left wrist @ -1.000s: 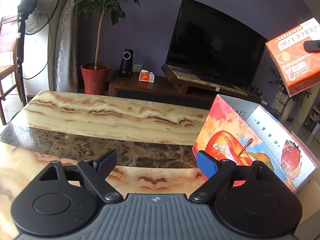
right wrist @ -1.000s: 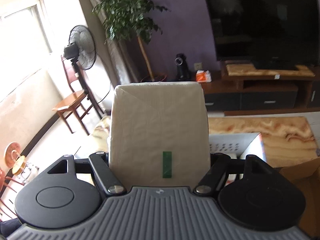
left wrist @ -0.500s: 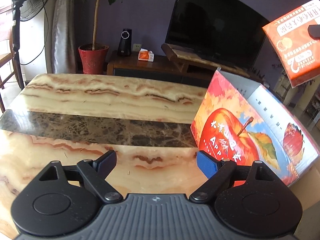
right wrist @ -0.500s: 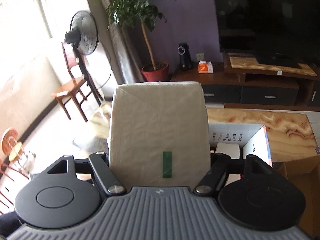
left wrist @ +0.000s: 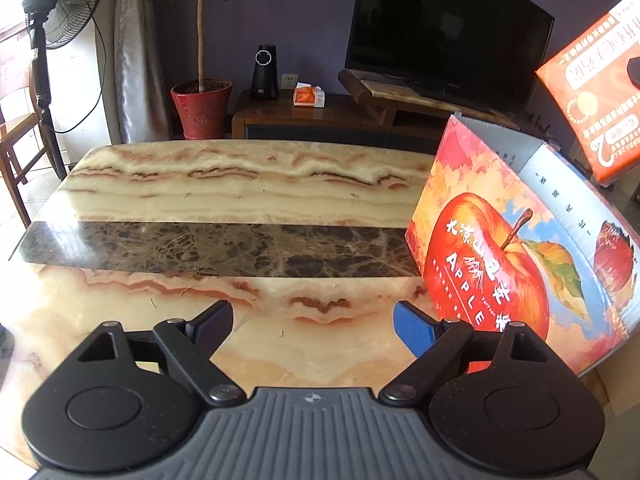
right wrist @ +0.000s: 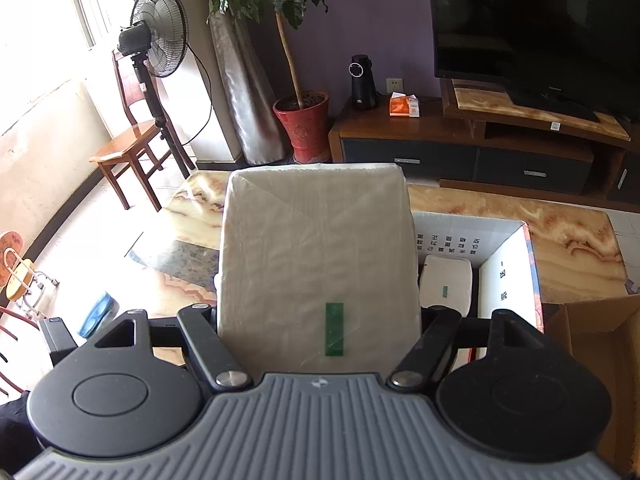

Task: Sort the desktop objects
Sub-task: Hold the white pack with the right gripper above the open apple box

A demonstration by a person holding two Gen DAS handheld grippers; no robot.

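My left gripper [left wrist: 312, 320] is open and empty, low over the marble table [left wrist: 240, 200]. Just to its right stands the open apple-print box [left wrist: 492, 264]. An orange tissue pack [left wrist: 596, 92] hangs in the air above the box's far right side. In the right wrist view its pale underside with a green sticker [right wrist: 316, 248] fills the space between the fingers, and my right gripper [right wrist: 318, 312] is shut on it, fingertips hidden behind the pack. Below it the box [right wrist: 508, 272] is open, with another white-wrapped pack [right wrist: 446, 280] lying inside.
A brown cardboard box [right wrist: 600, 344] sits at the right of the apple box. Beyond the table are a TV stand [right wrist: 460, 140] with a TV [left wrist: 444, 32], a red potted plant [left wrist: 200, 108], a standing fan [right wrist: 156, 32] and a wooden chair [right wrist: 124, 152].
The right gripper has carried the tissue pack forward and tipped down, so the box's inside and the pack in it now show. The left gripper has tilted down toward the table, still open.
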